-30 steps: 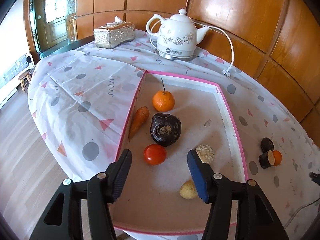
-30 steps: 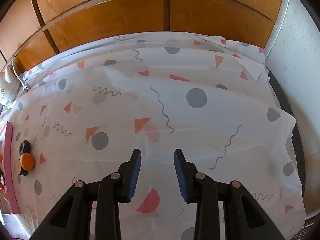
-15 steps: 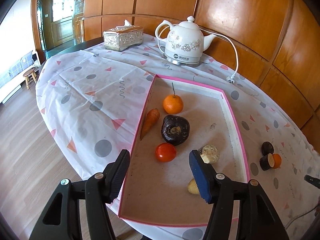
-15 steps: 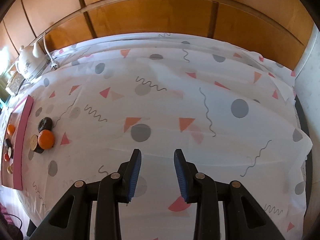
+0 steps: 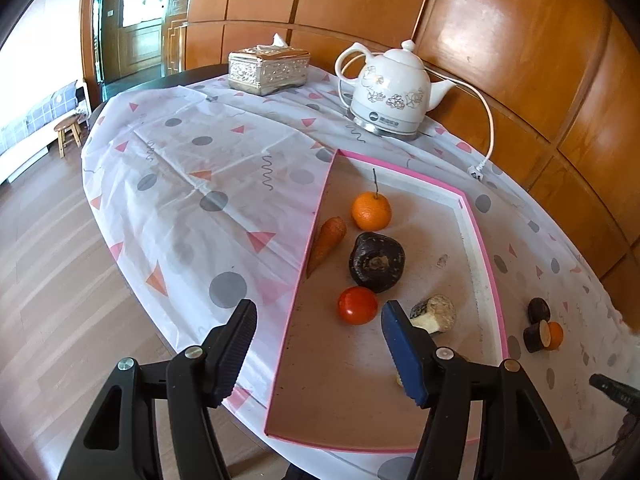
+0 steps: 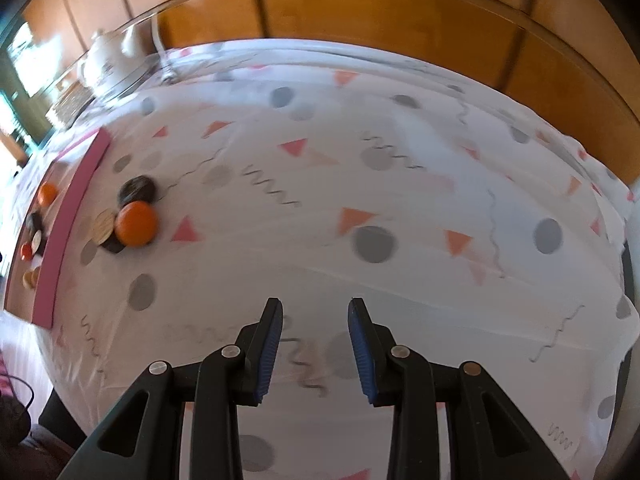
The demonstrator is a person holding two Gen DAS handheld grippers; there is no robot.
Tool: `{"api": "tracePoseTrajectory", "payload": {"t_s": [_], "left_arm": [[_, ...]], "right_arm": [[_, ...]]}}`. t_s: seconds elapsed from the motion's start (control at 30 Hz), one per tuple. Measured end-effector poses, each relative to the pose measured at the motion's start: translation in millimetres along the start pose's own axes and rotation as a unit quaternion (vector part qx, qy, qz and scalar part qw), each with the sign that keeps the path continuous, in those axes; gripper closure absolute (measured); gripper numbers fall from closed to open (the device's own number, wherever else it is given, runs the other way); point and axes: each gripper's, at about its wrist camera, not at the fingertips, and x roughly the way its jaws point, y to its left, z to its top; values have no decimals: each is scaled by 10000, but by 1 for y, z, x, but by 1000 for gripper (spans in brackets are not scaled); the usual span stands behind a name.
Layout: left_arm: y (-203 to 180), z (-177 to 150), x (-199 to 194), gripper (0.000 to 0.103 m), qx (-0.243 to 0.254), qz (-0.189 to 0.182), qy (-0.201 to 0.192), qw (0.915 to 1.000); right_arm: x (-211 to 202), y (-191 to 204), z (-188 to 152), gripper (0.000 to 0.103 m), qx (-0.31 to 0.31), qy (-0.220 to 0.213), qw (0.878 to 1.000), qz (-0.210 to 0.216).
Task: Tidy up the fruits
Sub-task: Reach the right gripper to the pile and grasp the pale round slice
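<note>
The left tongs hung over the near end of the pink-rimmed tray, jaws opening with nothing between them, the tomato just ahead. The right tongs, narrowly parted and empty, hovered over the cloth-covered surface, well apart from the orange outside the tray. A pick seemed to be starting; next, the left tongs needed lowering around one fruit.

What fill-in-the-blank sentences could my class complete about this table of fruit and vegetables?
1. The tomato lies inside the pink-edged ____.
2. The carrot lies against the tray's ____ edge, as the left wrist view shows it.
3. The white kettle stands beside a silver ____ box.
4. Nothing is held between the fingers of the ____ gripper, whose jaws are opening.

Missing words: tray; left; tissue; left
</note>
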Motion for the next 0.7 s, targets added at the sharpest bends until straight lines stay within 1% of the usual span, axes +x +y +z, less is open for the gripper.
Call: {"api": "tracePoseTrajectory", "payload": {"t_s": [0.1, 0.27, 0.37, 0.57, 0.6, 0.7], "left_arm": [[2, 0, 0, 38, -42, 2, -6, 10000], [5, 0, 0, 37, -86, 2, 8, 10000], [5, -2, -1, 37, -87, 3, 18, 10000], [8, -2, -1, 37, -136, -1, 31, 9999], [9, -2, -1, 37, -148, -1, 34, 9999], [11, -2, 1, 36, -192, 6, 61, 9998]], "right_arm": [[1, 17, 0, 69, -126, -3, 9998, 161], [4, 51, 1, 69, -351, -21, 9977, 578], [11, 72, 3, 69, -465, -13, 9965, 698], [26, 95, 15, 69, -136, -59, 9946, 1024], [26, 101, 18, 69, -125, -93, 9941, 1071], [22, 120, 22, 69, -249, -141, 9899, 1388]]}}
